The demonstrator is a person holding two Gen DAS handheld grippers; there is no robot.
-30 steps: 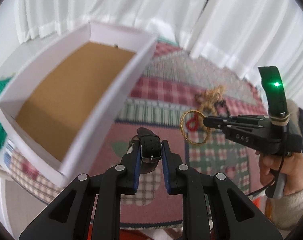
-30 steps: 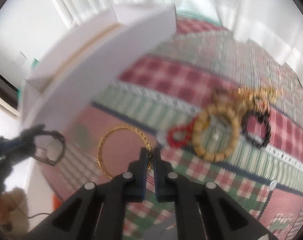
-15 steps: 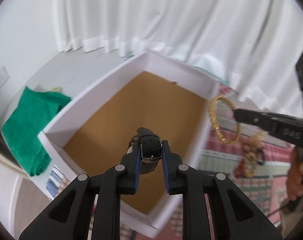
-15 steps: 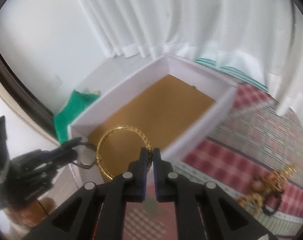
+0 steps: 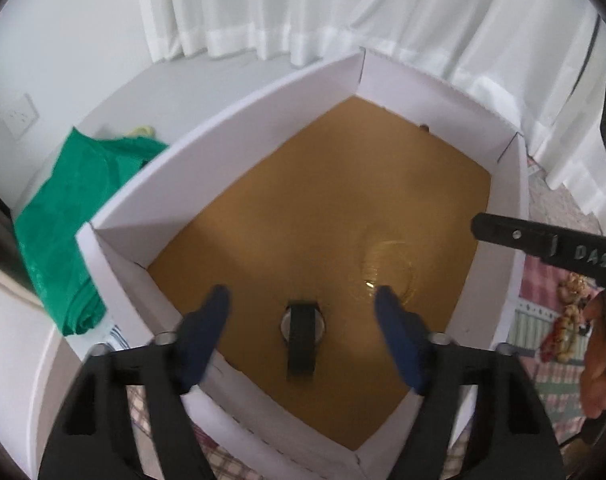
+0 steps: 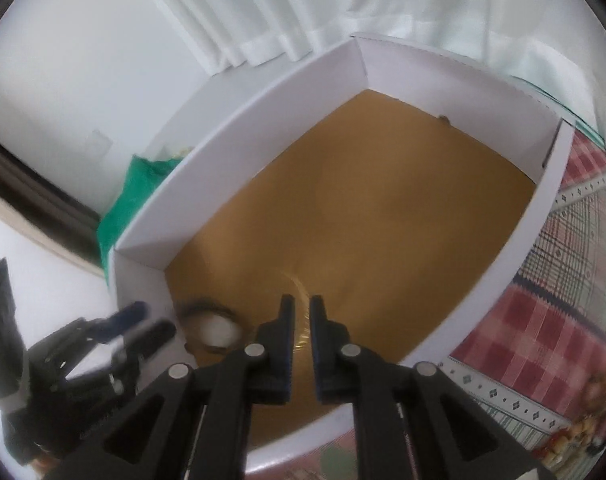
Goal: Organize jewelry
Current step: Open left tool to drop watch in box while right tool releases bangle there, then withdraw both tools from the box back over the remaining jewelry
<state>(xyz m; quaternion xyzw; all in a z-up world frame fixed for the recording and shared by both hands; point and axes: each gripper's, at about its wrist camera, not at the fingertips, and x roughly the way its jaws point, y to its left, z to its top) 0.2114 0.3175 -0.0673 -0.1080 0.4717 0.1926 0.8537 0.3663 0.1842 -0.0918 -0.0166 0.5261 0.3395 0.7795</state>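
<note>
The watch [image 5: 303,330] lies in the box [image 5: 239,128] under the wide-open left gripper [image 5: 303,308]; the right gripper [image 6: 301,312], fingers slightly parted, hangs over a blurred bangle [image 5: 391,268]; beaded pieces [image 5: 571,320] remain outside.

So the tabletop [image 6: 551,312] has a red and green plaid cloth over it. On it sit a white box [image 5: 239,148] and, off to the right, a jewelry pile [image 5: 571,316].

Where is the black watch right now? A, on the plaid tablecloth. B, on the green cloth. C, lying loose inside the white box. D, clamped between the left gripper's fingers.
C: the black watch lies on the brown floor of the white box, between the spread fingers of the left gripper, touching neither.
</note>
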